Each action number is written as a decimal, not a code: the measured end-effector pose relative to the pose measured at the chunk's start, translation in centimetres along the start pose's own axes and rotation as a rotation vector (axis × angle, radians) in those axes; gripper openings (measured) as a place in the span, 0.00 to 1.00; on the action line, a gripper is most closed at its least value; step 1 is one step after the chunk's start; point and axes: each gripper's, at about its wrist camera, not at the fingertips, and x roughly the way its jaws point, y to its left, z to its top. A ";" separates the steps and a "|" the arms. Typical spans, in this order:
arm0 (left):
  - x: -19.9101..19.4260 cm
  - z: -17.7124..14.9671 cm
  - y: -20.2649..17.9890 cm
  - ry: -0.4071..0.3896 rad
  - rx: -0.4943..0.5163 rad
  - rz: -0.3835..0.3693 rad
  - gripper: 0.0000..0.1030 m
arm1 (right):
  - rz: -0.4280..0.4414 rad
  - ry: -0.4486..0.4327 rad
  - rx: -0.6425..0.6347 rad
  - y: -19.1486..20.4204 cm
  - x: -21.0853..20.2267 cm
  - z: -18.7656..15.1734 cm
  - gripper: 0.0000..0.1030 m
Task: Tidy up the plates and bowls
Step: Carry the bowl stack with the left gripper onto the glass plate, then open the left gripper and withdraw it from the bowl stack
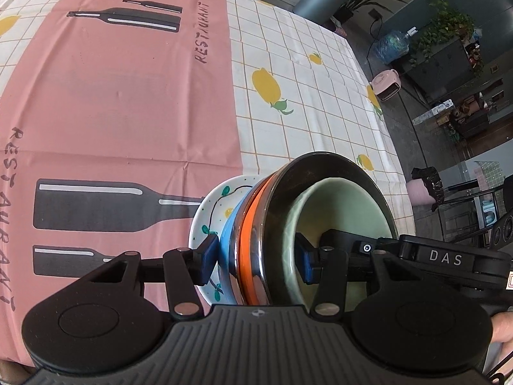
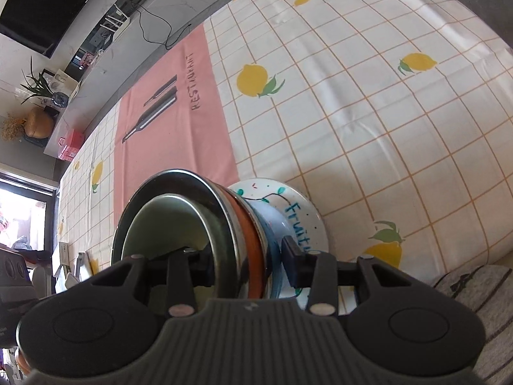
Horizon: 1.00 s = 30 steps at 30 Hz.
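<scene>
You've got both the left gripper [image 1: 256, 261] and right gripper [image 2: 247, 258] pinching the nested stack [image 1: 256, 224], tipped sideways, mouth away from the pink cloth [image 1: 128, 96] on the counter [image 1: 304, 96].

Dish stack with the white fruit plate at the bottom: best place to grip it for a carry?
Grip the stack across its layered rims, one claw from each opposite side, as left claw and right claw do now. The wide fruit plate takes the outer pad; an inner pad sits inside the green bowl.
</scene>
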 end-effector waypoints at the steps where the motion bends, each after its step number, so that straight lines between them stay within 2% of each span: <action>1: 0.3 -0.1 0.2 0.004 -0.006 -0.002 0.55 | -0.002 0.001 -0.002 -0.1 0.2 0.0 0.38; 6: 0.7 -0.3 1.1 0.005 0.009 -0.083 0.59 | 0.033 0.021 -0.009 -1.7 0.8 0.2 0.39; 8: 0.4 -0.6 0.9 -0.020 0.044 -0.100 0.65 | 0.058 0.025 -0.001 -2.3 0.7 0.3 0.42; 9: 0.1 -0.9 0.7 -0.049 0.072 -0.098 0.74 | 0.068 0.025 -0.002 -2.4 0.7 0.3 0.43; 10: -0.7 -1.3 0.2 -0.095 0.108 -0.093 0.77 | 0.075 0.023 -0.005 -2.4 0.6 0.3 0.45; 12: -2.0 -1.9 -0.4 -0.160 0.160 -0.058 0.83 | 0.103 -0.004 -0.026 -2.0 0.1 0.2 0.55; 14: -3.8 -2.7 -1.2 -0.239 0.214 0.019 0.85 | 0.125 -0.040 -0.062 -1.5 -0.7 0.2 0.69; 17: -6.5 -4.3 -1.9 -0.375 0.265 0.141 0.85 | 0.115 -0.115 -0.128 -0.4 -2.6 0.1 0.80; 19: -8.3 -5.6 -2.4 -0.452 0.299 0.211 0.86 | 0.104 -0.167 -0.160 0.1 -4.2 -0.3 0.83; 22: -10.2 -7.6 -3.3 -0.499 0.344 0.255 0.86 | 0.090 -0.254 -0.221 1.0 -7.0 -1.8 0.86; 25: -11.3 -9.7 -3.9 -0.538 0.297 0.296 0.86 | 0.020 -0.348 -0.333 2.4 -9.6 -5.3 0.91; 28: -11.4 -11.4 -4.7 -0.555 0.286 0.338 0.85 | -0.148 -0.424 -0.475 4.2 -10.5 -9.8 0.91; 30: -11.4 -12.1 -5.0 -0.547 0.264 0.336 0.84 | -0.250 -0.454 -0.531 4.9 -10.2 -12.5 0.91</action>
